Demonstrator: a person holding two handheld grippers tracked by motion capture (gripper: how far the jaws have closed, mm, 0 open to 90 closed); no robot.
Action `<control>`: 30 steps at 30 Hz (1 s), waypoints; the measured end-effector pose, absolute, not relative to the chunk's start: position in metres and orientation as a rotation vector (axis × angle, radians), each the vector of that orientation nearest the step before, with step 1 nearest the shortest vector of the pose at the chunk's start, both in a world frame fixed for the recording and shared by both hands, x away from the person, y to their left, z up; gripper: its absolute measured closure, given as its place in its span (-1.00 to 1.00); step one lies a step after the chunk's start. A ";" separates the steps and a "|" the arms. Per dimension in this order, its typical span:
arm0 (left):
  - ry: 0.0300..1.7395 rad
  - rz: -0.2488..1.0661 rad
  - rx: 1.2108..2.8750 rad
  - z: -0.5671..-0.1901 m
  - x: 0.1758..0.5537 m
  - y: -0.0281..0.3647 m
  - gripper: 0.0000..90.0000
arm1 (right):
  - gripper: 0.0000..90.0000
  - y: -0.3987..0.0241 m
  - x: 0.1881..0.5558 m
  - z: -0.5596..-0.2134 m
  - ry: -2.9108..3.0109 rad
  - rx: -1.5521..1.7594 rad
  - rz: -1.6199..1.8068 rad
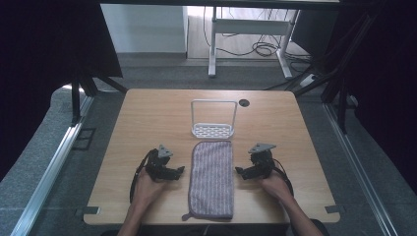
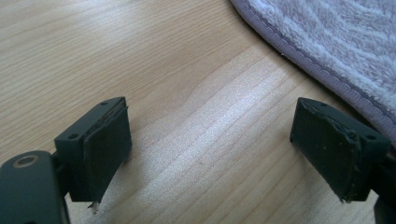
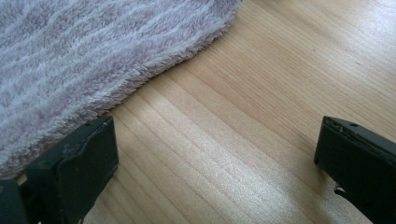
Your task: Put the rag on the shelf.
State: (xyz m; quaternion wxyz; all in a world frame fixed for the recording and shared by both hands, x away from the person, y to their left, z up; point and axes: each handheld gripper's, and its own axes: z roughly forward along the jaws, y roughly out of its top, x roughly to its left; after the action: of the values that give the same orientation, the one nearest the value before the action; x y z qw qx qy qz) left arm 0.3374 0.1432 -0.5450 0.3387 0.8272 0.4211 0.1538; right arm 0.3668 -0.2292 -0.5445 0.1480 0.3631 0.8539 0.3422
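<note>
High view: a folded, striped towel point(image 1: 211, 179) lies lengthwise at lower centre of the wooden table point(image 1: 147, 118), its near end close to the table's bottom edge. Just above its far end stands a white wire rack point(image 1: 213, 120) with a perforated base; a dark grommet hole point(image 1: 244, 103) sits to the rack's upper right. The left gripper point(image 1: 179, 170) rests left of the towel, the right gripper point(image 1: 240, 171) right of it, each aimed inward at a long edge with a narrow strip of bare wood between. The table's upper left and right areas are open. Left gripper view: jaws spread wide, the towel's piped hem point(image 2: 327, 77) at upper right. Right gripper view: jaws spread wide, the towel's fluffy edge at upper left. No legible writing.
</note>
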 end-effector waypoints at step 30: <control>1.113 0.390 2.129 -0.542 0.340 0.140 -0.70 | -0.74 -0.229 0.371 -0.535 2.504 1.107 0.986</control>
State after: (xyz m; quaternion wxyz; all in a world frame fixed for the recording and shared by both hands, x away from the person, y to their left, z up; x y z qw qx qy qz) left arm 0.3403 0.1404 -0.5419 0.3468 0.8205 0.4289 0.1503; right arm 0.3711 -0.2293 -0.5349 0.1157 0.3780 0.8547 0.3364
